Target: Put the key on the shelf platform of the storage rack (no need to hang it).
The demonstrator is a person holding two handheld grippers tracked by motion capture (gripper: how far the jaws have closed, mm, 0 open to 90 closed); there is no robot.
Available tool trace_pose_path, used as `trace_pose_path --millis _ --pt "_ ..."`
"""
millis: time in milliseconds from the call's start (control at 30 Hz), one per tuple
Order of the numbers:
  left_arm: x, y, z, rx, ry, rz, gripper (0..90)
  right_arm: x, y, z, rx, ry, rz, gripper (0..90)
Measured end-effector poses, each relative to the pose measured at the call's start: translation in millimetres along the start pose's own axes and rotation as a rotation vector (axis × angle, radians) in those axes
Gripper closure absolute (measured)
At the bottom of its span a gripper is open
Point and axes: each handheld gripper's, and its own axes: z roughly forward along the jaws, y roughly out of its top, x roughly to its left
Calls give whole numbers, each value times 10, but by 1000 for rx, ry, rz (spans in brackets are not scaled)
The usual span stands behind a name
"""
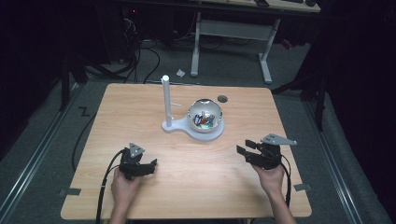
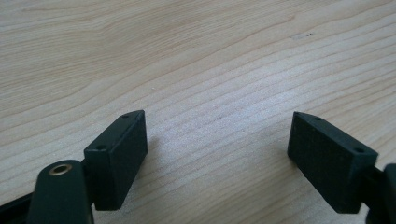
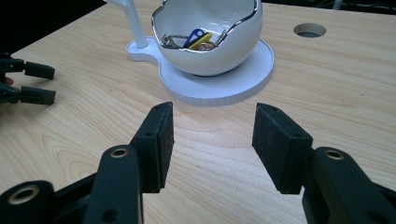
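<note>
Right gripper view has the right gripper [image 3: 210, 140] gaping empty just short of the bowl [image 3: 210, 51], left gripper [image 2: 217, 158] likewise open, and a careless lunge could tip it.

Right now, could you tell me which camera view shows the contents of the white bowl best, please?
The right gripper view: it looks into the bowl from close by, showing the keys with blue and yellow parts. The high view shows them small and indistinct. The left gripper view faces bare table.
</note>
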Motion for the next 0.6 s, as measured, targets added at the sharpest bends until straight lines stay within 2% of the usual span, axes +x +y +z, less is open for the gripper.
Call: trace_pose_path --millis 533,600 --pt "0 0 0 0 0 0 205 -58 -149 130 33 -41 15 490" --pt "0 0 0 0 0 0 205 -67 -164 149 37 -47 4 490"
